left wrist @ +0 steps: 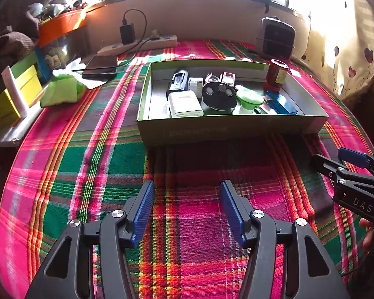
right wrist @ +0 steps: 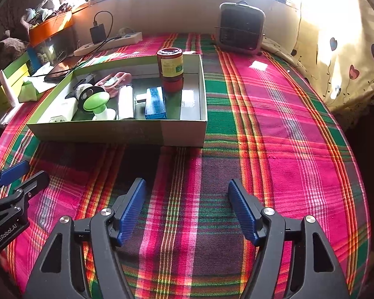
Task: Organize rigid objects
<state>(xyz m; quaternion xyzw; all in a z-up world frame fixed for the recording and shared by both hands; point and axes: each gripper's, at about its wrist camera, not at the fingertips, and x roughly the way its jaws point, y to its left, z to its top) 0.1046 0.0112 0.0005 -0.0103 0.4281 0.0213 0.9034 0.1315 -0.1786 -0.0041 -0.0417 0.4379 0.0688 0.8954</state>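
Observation:
An open grey-green cardboard box (left wrist: 232,125) (right wrist: 117,132) sits on the plaid cloth ahead of both grippers. Inside it stand a red jar (left wrist: 276,74) (right wrist: 170,68), a blue box (left wrist: 283,103) (right wrist: 155,102), a green-capped white piece (left wrist: 249,99) (right wrist: 96,101), a white charger (left wrist: 184,104), a black round disc (left wrist: 219,93) and a black device (left wrist: 178,81). My left gripper (left wrist: 187,185) (right wrist: 36,170) hangs open over bare cloth with nothing between its blue pads. My right gripper (right wrist: 187,182) (left wrist: 329,155) is also open and empty, to the right of the left one.
A small grey heater (right wrist: 241,28) stands at the back right. A power strip (left wrist: 139,44) with a black charger and a dark phone (left wrist: 101,67) lie at the back left. A green cloth (left wrist: 61,91) and yellow boxes (left wrist: 2,104) line the left edge. A heart-print fabric (right wrist: 341,57) borders the right.

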